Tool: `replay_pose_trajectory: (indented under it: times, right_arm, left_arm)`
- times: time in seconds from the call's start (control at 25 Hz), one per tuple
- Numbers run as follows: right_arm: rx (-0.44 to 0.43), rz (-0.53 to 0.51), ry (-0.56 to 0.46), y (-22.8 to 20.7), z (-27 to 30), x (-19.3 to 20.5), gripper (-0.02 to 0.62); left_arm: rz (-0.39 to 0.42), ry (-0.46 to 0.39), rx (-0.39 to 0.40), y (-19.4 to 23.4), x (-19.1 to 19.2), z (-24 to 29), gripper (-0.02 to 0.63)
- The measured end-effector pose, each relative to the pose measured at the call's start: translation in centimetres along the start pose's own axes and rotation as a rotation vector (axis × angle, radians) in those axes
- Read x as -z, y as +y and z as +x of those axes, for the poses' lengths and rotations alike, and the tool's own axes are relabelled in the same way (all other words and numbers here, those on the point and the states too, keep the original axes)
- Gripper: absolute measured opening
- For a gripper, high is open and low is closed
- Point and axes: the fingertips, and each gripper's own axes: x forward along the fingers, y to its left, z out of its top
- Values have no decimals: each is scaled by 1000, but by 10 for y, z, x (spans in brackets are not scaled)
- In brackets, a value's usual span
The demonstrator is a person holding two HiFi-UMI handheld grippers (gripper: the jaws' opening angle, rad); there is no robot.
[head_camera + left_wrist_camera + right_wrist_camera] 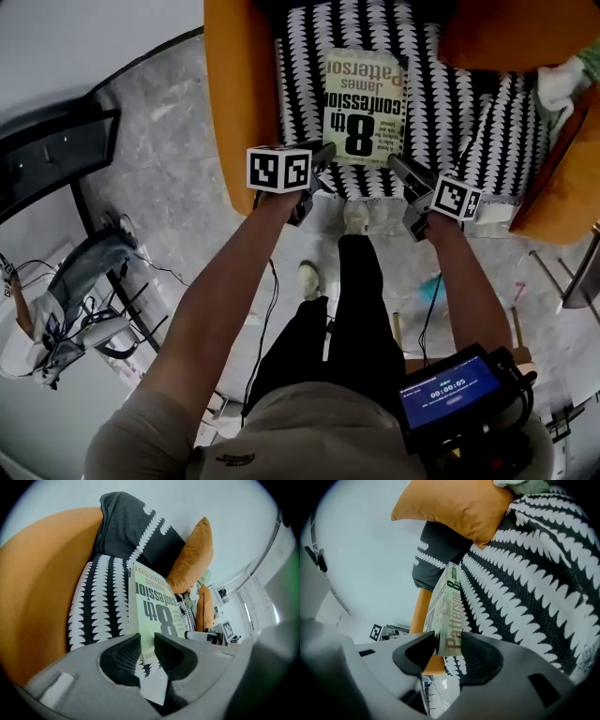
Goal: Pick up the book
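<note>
Trying to figure out which step this is. Both grippers are on the book (364, 98), right?

Reply: Yep. The book sits face up on the black-and-white cushion (450, 103) of an orange sofa (239, 103), with its near edge toward the person. The left gripper (322, 156) has that edge's left corner and the right gripper (399, 167) has the right corner. In the left gripper view, the fingers (124, 656) are closed on the cover edge. In the right gripper view, the fingers (480, 660) are clamped across the spine end, right on the author's name.

OP: So grabbed, but is it actually lifted?

Reply: Can't say for sure. From the gripper views the near edge looks tipped up a bit off the cushion, but the far end seems to be resting on the fabric, or at least very close to it. I'd call it the grip-and-lift stage: hold is made, book not clearly off the sofa.

OP: What does the next bit need?

Reply: My guess is both grippers going up together at the same pace, with the squeeze kept on. Both holds are on one edge, so the far end will want to droop. The left bite looks shallow too, so any twist between the two could pull it loose.
</note>
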Motion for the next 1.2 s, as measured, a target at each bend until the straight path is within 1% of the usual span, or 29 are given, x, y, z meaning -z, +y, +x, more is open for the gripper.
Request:
replay_pose_trajectory:
  times: [0.16,0.36,0.68,0.92,1.2]
  right_arm:
    - [9,-22,-10,4,0,-4,180]
    - [3,-37,-32,16,-5,-6,179]
    - [8,-8,-56,27,-11,-6,178]
    - [9,-16,-91,39,-16,-10,176]
    - [-6,9,-94,32,-12,-7,176]
  left_arm:
    - [-3,-13,-3,4,0,-3,95]
    - [1,-60,24,-5,-4,-12,95]
    - [37,-82,52,-11,-8,-22,94]
    - [42,-127,59,-16,-12,-30,94]
    - [59,-130,50,-12,-11,-27,94]
